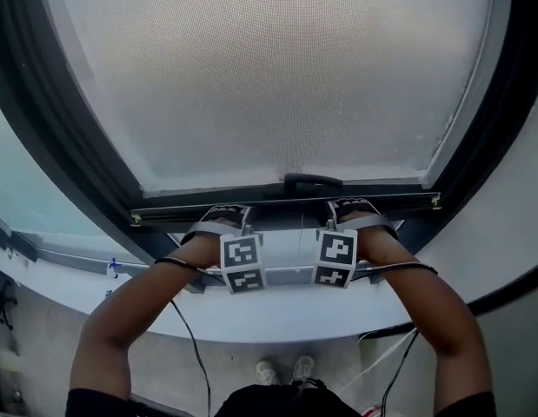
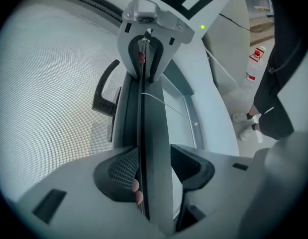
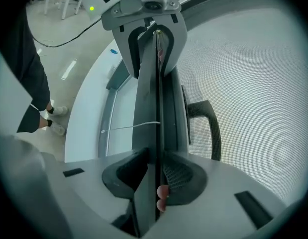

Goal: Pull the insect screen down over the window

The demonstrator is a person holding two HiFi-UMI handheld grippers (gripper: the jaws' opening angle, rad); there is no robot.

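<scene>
The grey insect screen mesh fills the window, and its dark bottom bar lies low, just above the sill. A black handle sits at the bar's middle. My left gripper holds the bar left of the handle, my right gripper right of it. In the left gripper view the bar runs between the jaws of the left gripper, both pads against it. In the right gripper view the right gripper clamps the bar the same way, with the handle beside it.
A dark window frame surrounds the screen. Below the bar is a white sill. Cables hang from both grippers. My shoes stand on the floor below. A spray bottle stands on the floor to one side.
</scene>
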